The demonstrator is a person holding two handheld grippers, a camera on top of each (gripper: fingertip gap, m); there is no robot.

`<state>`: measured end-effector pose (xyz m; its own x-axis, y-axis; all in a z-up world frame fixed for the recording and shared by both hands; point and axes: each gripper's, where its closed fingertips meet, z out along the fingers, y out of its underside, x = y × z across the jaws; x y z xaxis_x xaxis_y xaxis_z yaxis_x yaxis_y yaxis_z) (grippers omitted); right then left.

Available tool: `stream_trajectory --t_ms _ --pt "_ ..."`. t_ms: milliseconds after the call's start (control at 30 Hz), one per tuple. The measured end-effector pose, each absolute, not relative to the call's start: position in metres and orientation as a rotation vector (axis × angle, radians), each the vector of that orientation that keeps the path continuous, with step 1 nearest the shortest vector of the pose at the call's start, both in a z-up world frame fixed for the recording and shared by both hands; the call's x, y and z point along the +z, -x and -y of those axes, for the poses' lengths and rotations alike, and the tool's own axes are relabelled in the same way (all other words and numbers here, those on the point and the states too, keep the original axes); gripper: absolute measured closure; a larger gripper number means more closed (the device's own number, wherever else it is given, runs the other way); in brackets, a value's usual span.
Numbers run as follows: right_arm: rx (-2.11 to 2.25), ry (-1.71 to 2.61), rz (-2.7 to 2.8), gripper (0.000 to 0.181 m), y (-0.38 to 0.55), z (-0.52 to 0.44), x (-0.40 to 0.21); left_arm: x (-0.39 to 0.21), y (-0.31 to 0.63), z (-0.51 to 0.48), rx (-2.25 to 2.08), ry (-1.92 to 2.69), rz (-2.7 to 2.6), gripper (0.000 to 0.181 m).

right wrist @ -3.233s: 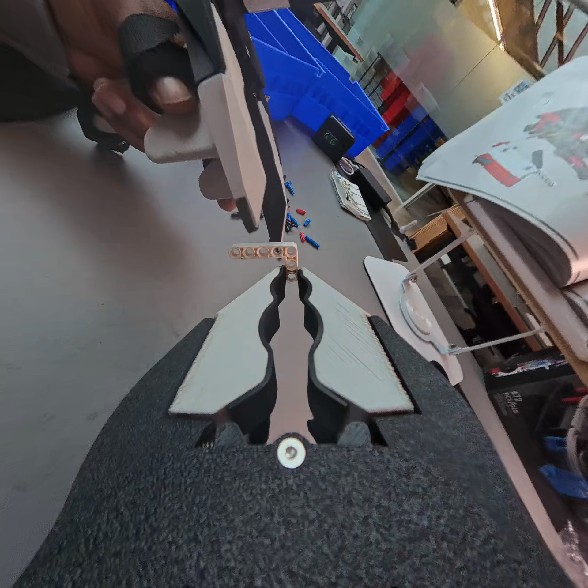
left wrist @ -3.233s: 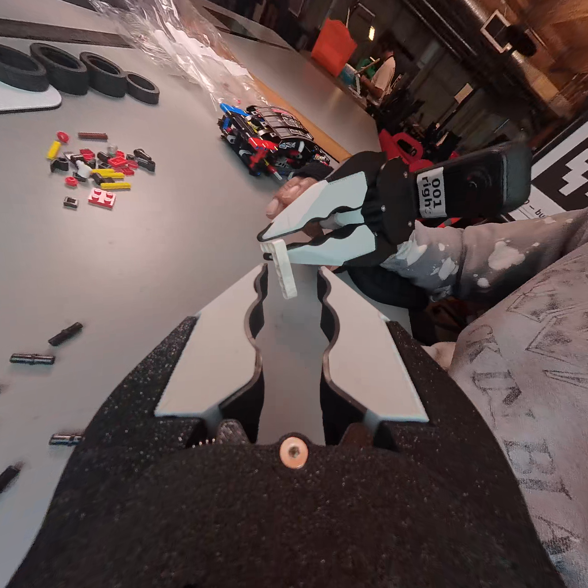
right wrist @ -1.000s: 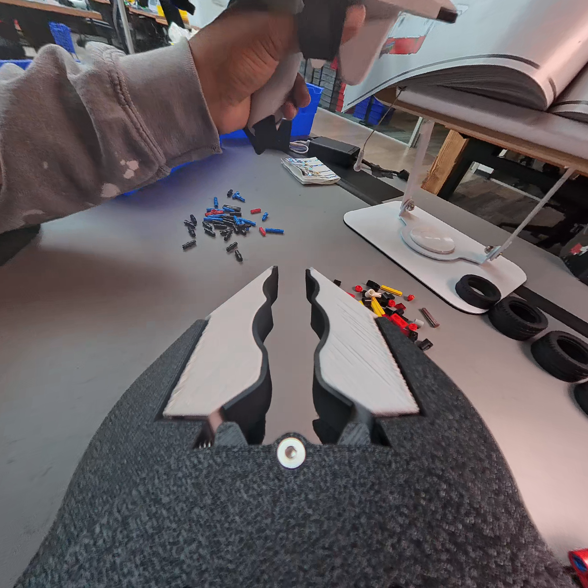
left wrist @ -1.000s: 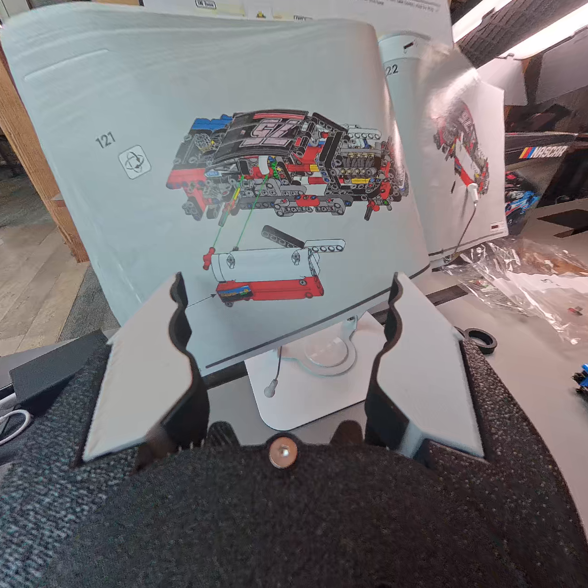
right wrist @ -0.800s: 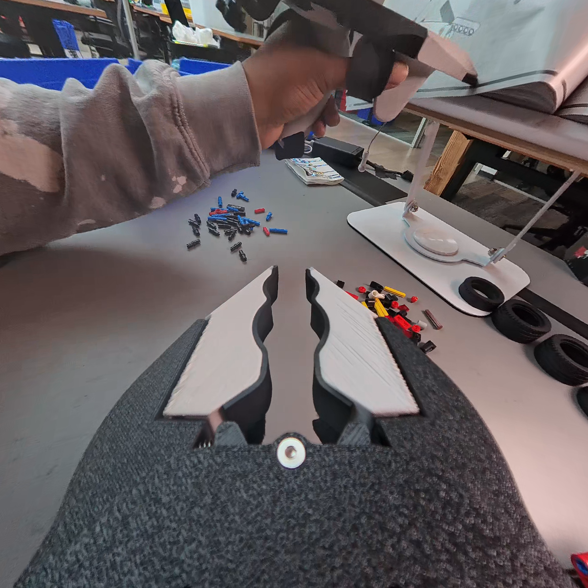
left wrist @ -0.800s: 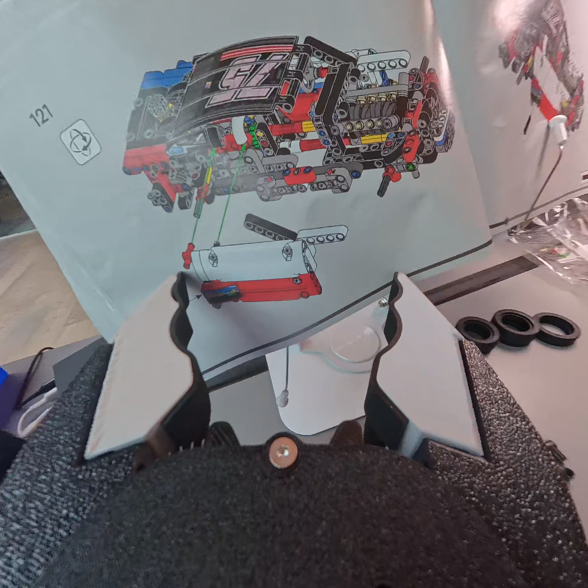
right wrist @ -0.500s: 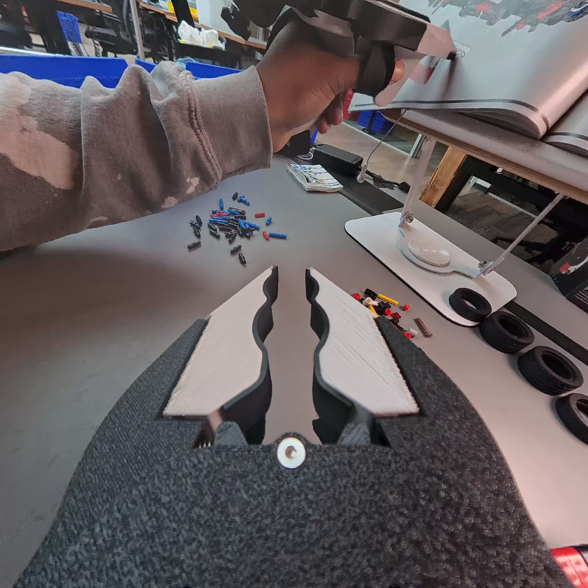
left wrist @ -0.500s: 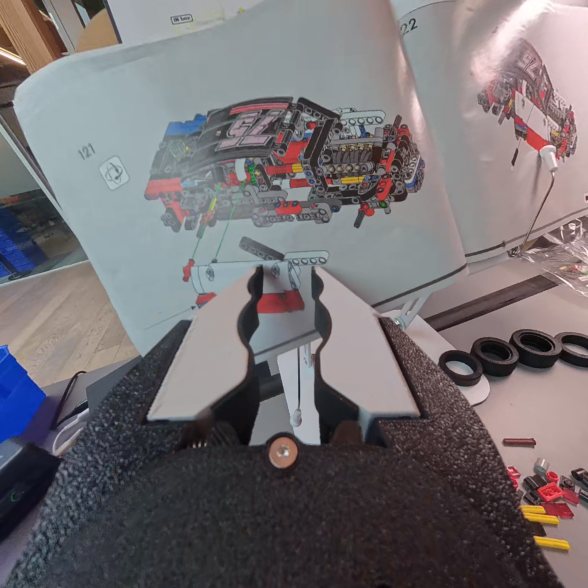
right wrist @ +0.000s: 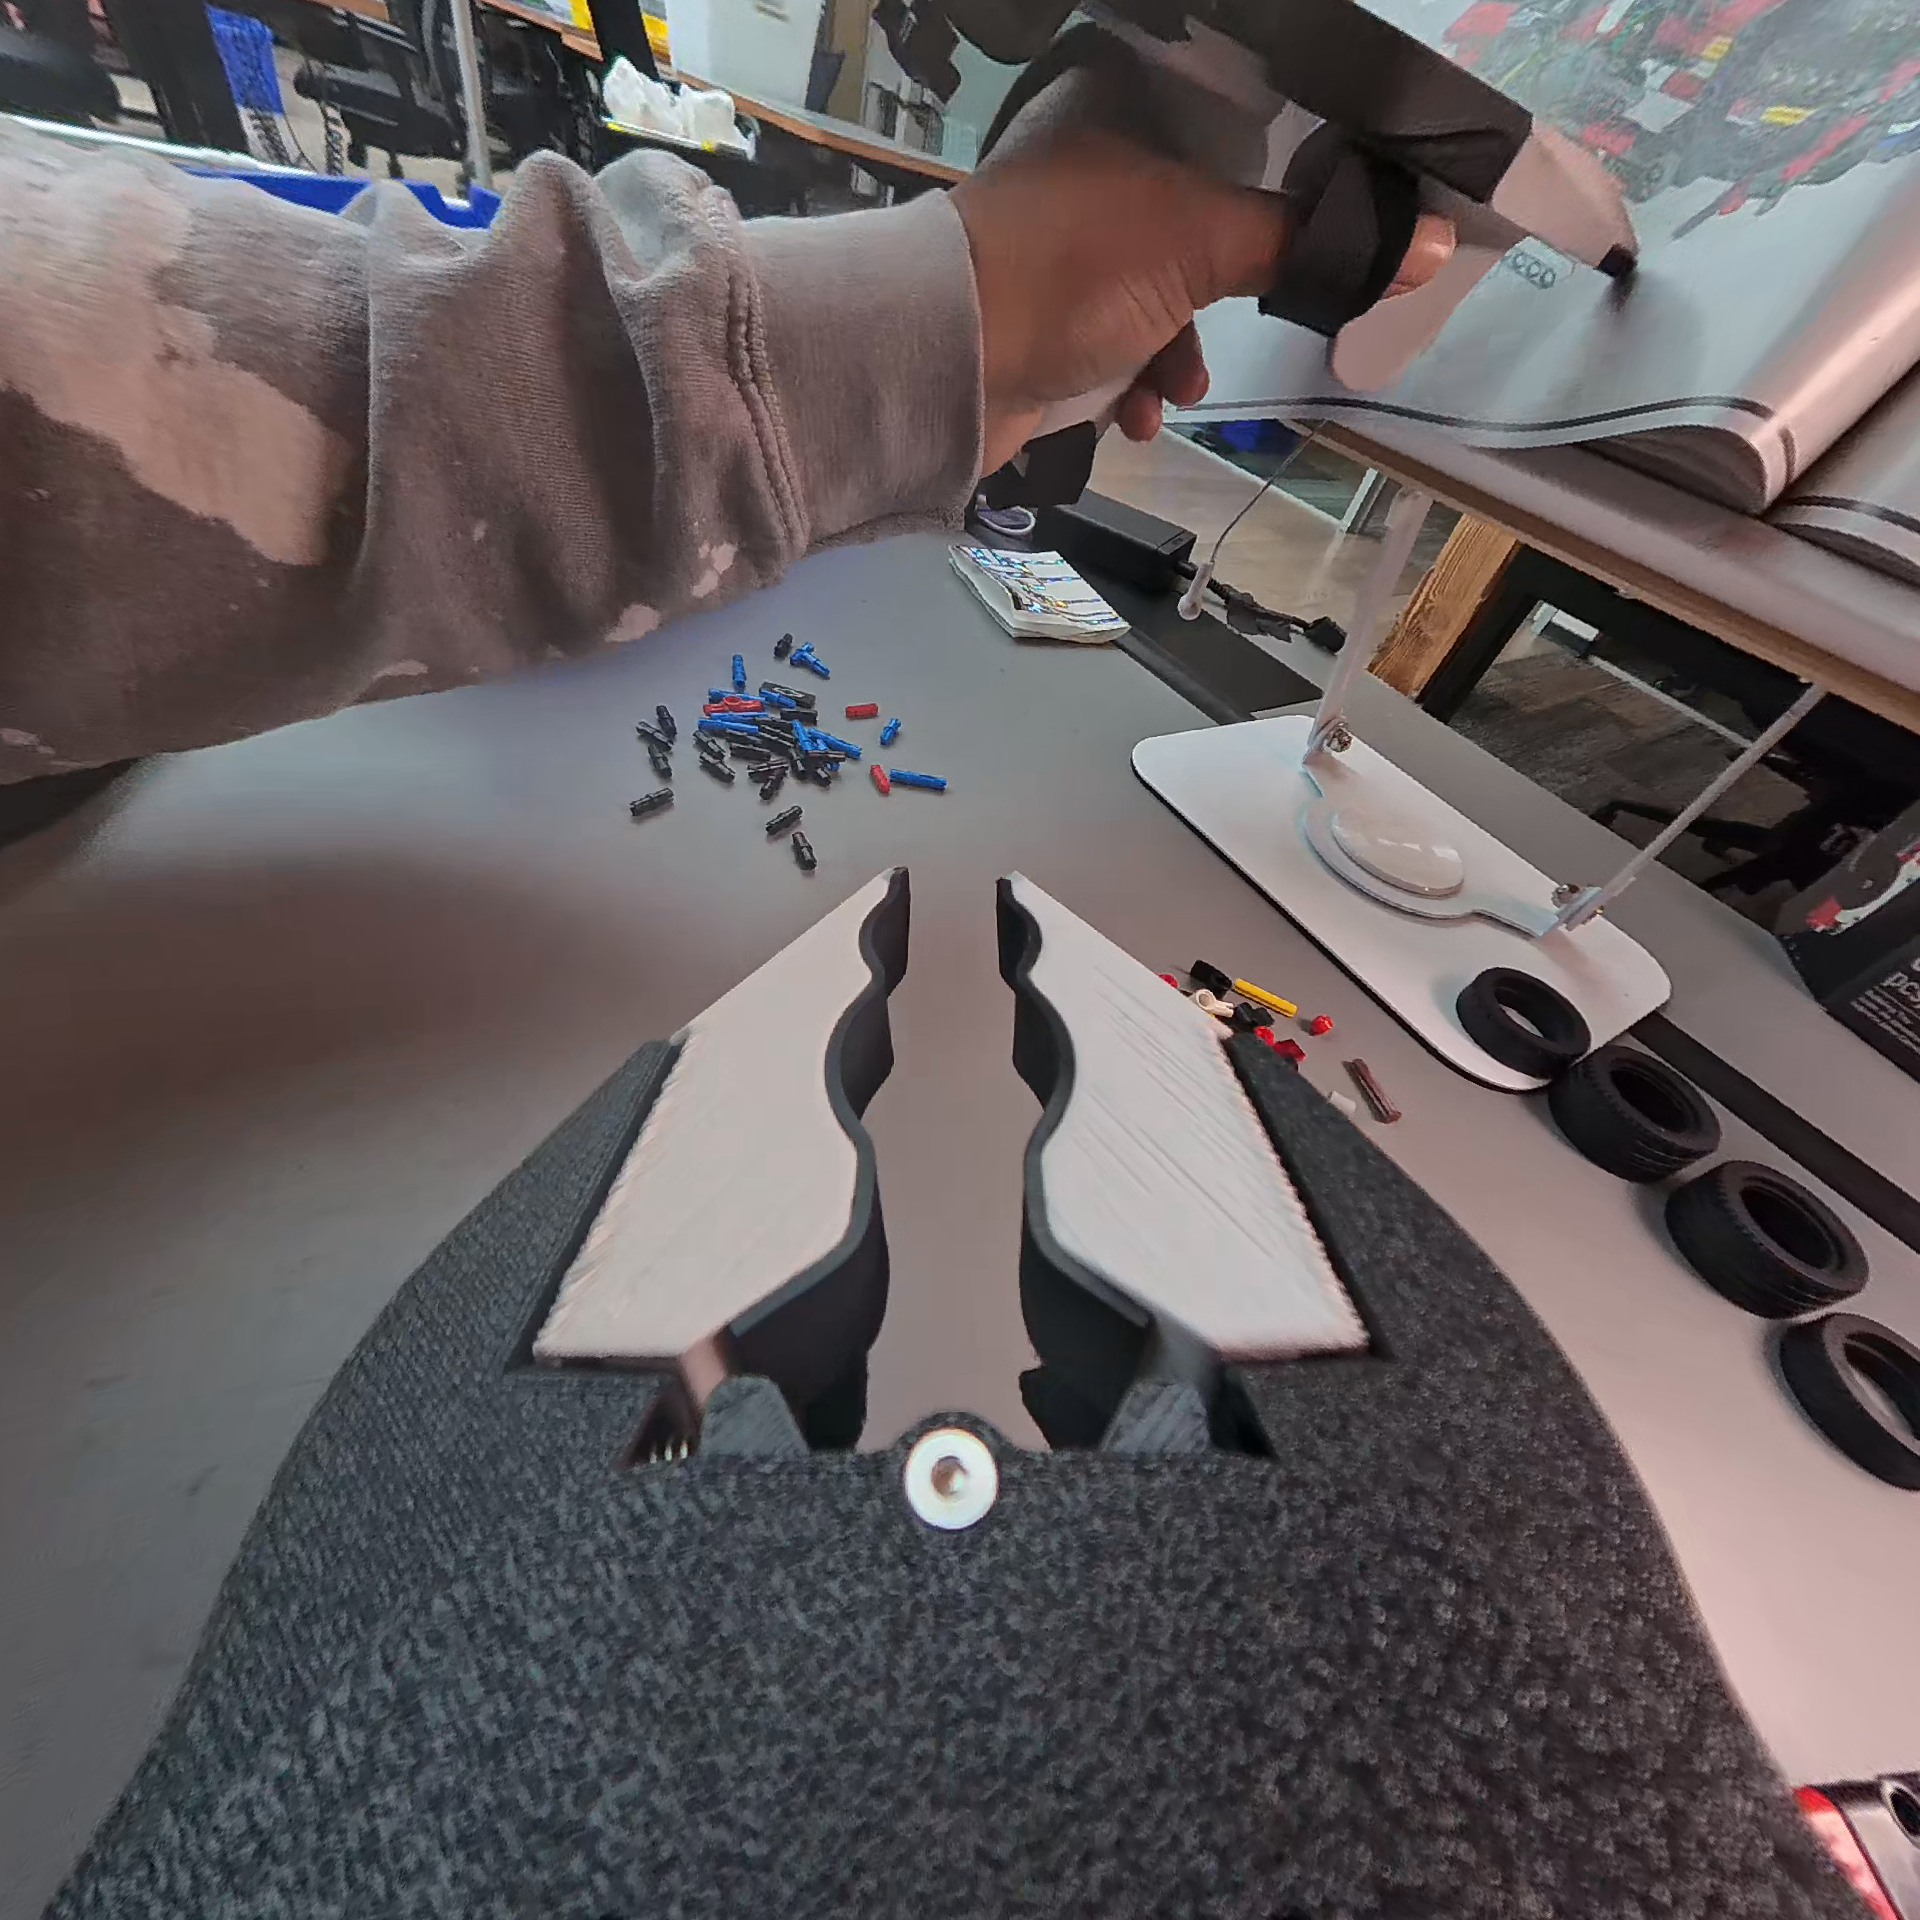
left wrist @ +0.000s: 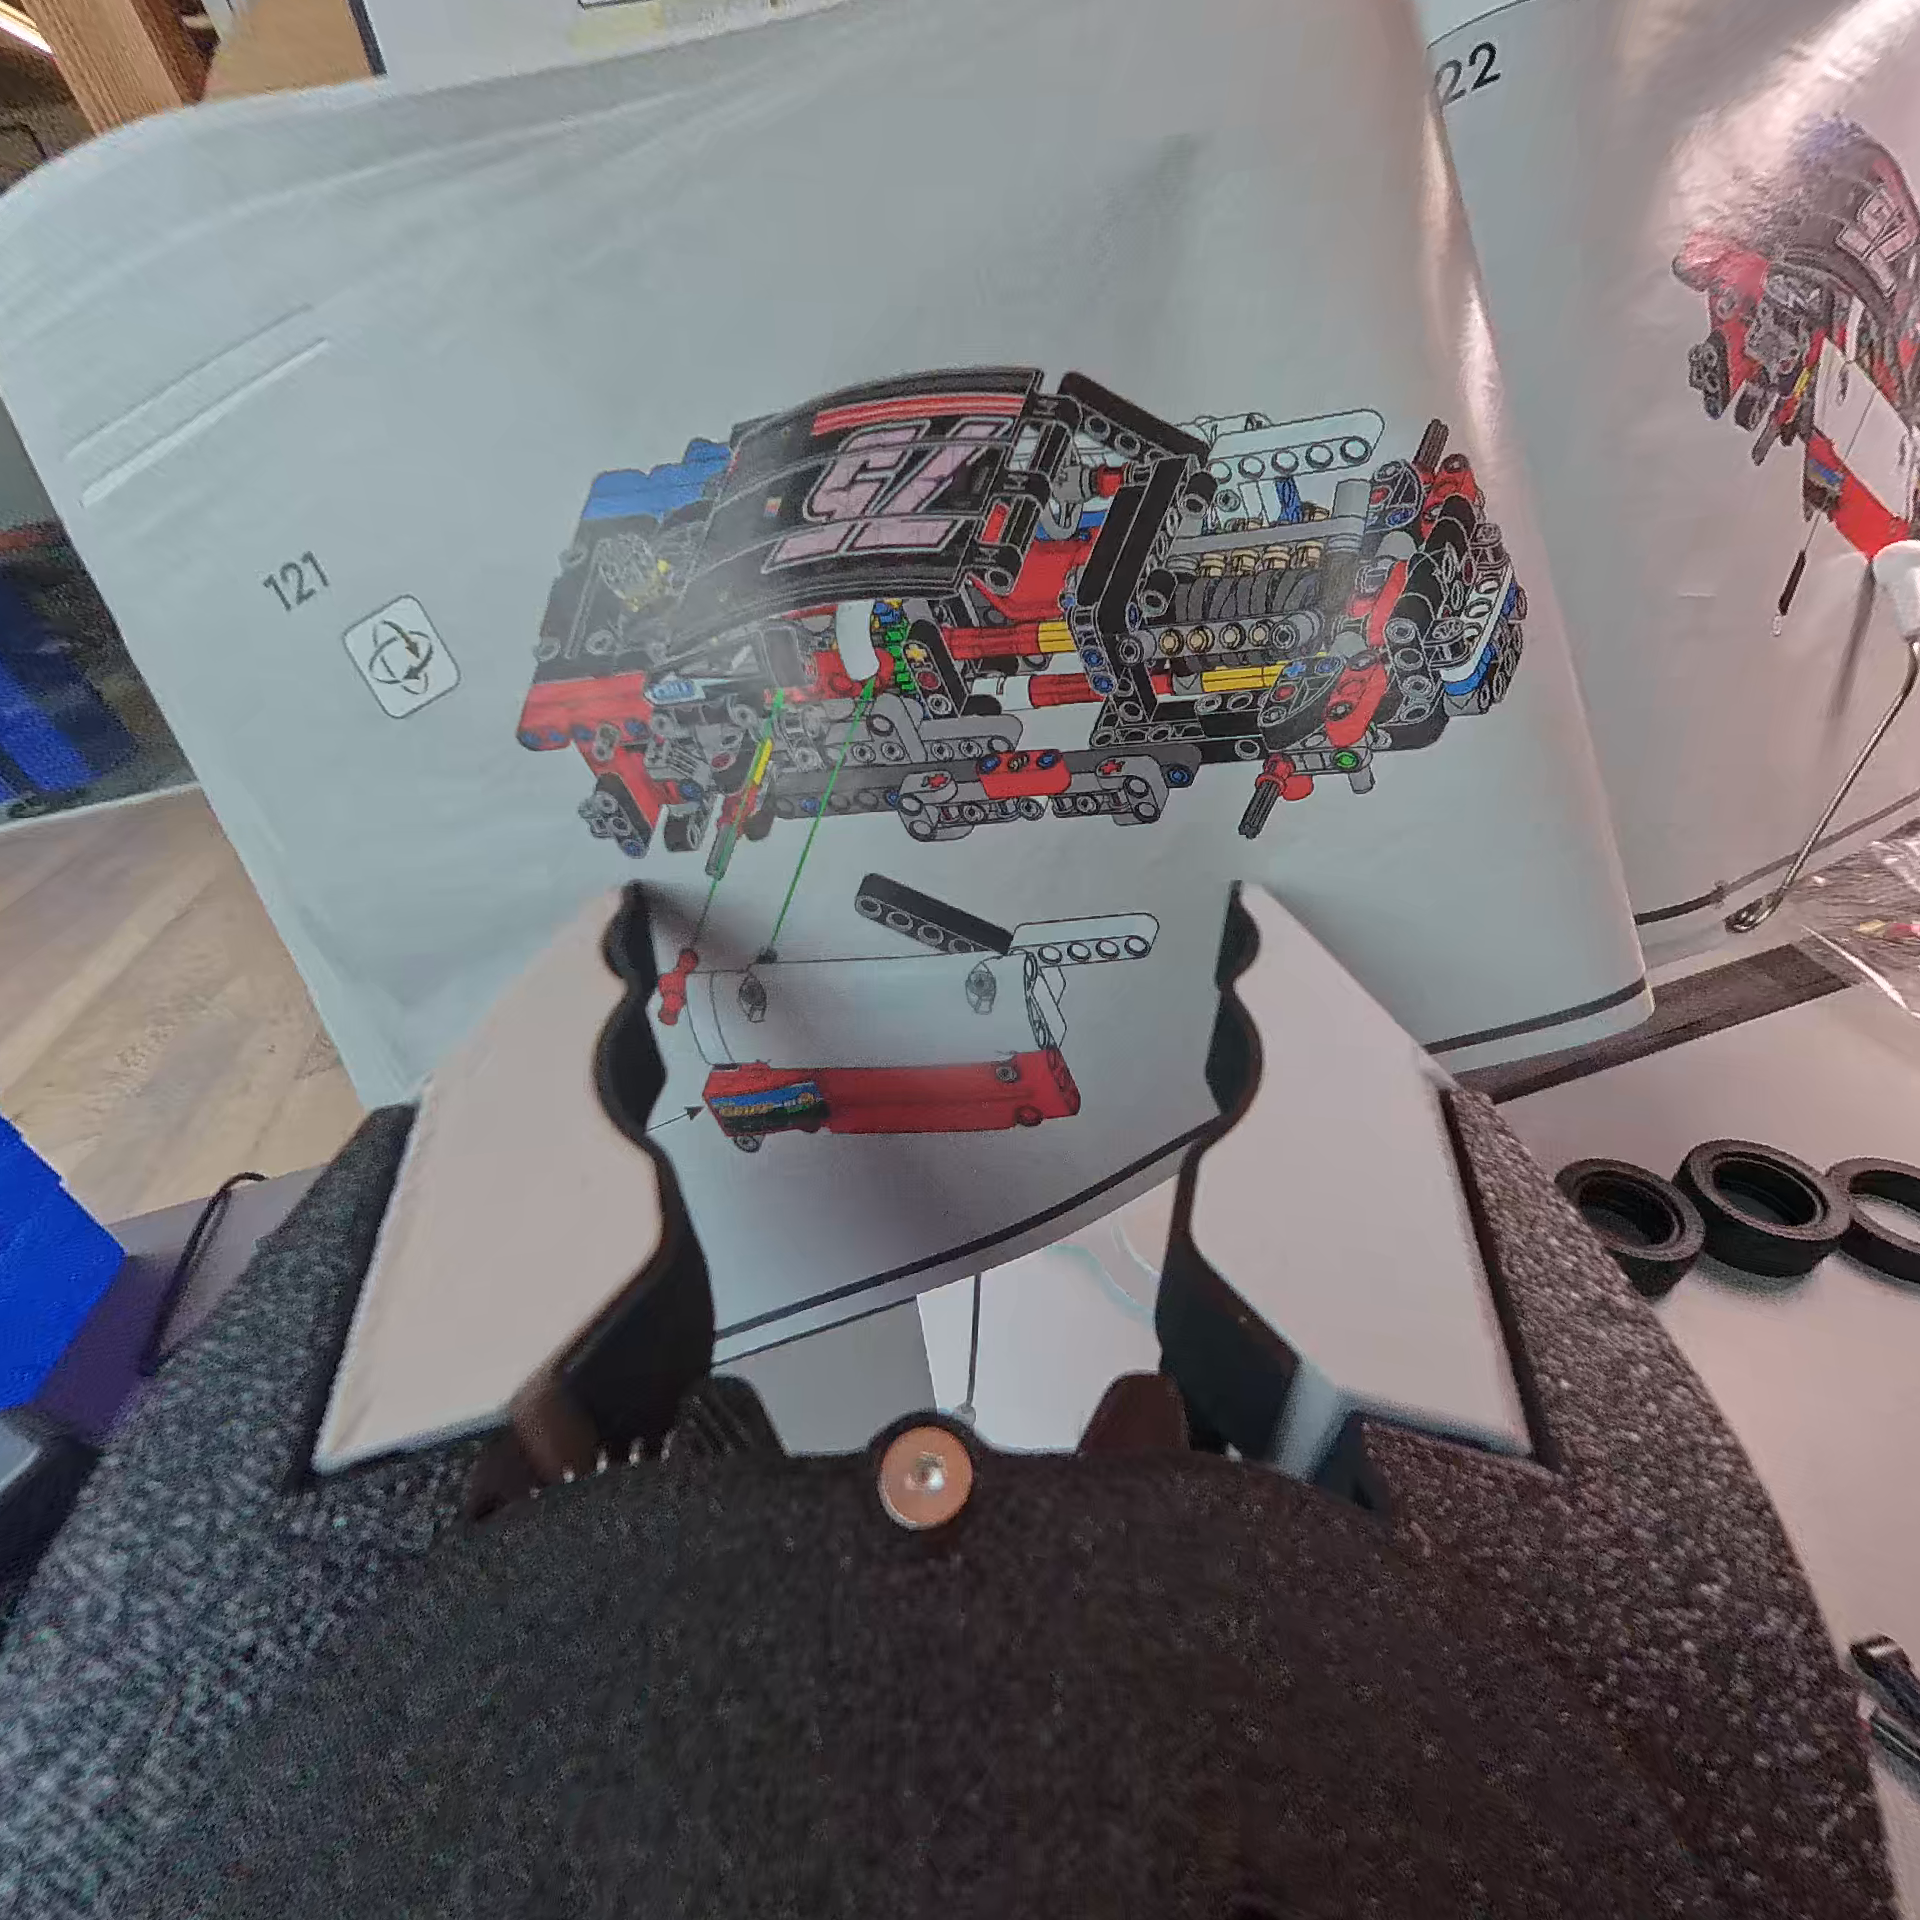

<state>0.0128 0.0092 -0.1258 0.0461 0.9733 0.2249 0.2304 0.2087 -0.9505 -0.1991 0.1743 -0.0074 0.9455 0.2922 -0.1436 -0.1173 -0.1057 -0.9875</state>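
Overhead, booklet — below, grey table — workshop.

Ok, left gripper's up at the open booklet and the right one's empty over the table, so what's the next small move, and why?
Probably lower the left gripper from the booklet page toward the table: its jaws stand wide open, holding nothing, tips near the page. The right gripper, also empty, has the loose pins just ahead.
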Motion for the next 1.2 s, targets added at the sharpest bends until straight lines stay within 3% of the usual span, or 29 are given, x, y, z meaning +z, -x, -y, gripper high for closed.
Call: stream_trajectory --t_ms 67,133,300,333,500,533,567,633,700,767,900,1133,1200 --pt "0.871 1.226 1.417 0.165 -0.013 -0.009 -0.125 -0.005 0.199 -0.174 0.375 1.621 0.124 0.098" --pt "0.874 1.224 1.417 0.165 -0.013 -0.008 -0.124 -0.005 0.201 -0.173 0.387 1.621 0.125 0.109" --pt "0.886 1.231 1.426 0.165 -0.011 -0.007 -0.126 -0.009 0.2 -0.174 0.354 1.668 0.069 0.176" --pt "0.884 1.231 1.431 0.165 -0.01 -0.007 -0.128 -0.011 0.199 -0.175 0.338 1.678 0.057 0.181" --pt "0.856 1.215 1.444 0.165 -0.011 -0.007 -0.128 -0.004 0.197 -0.171 0.308 1.644 0.064 0.181" --pt "0.86 1.216 1.442 0.165 -0.011 -0.007 -0.127 0.0 0.197 -0.17 0.31 1.623 0.075 0.168" --pt "0.865 1.218 1.44 0.165 -0.011 -0.007 -0.127 0.003 0.199 -0.168 0.321 1.602 0.097 0.143" --pt "0.872 1.224 1.44 0.165 -0.011 -0.008 -0.127 0.009 0.205 -0.168 0.339 1.566 0.14 0.077" --pt "0.875 1.225 1.445 0.165 -0.01 -0.007 -0.128 0.005 0.204 -0.173 0.3 1.588 0.156 0.054" --pt "0.873 1.22 1.452 0.165 -0.01 -0.006 -0.128 -0.001 0.203 -0.18 0.276 1.623 0.154 0.05" --pt "0.866 1.209 1.457 0.165 -0.011 -0.005 -0.127 -0.003 0.209 -0.181 0.377 1.648 0.153 0.061" --pt "0.873 1.211 1.453 0.165 -0.012 -0.005 -0.126 0.006 0.205 -0.175 0.436 1.607 0.092 0.144" --pt "0.869 1.208 1.458 0.165 -0.012 -0.004 -0.126 0.009 0.203 -0.173 0.432 1.606 0.078 0.16"
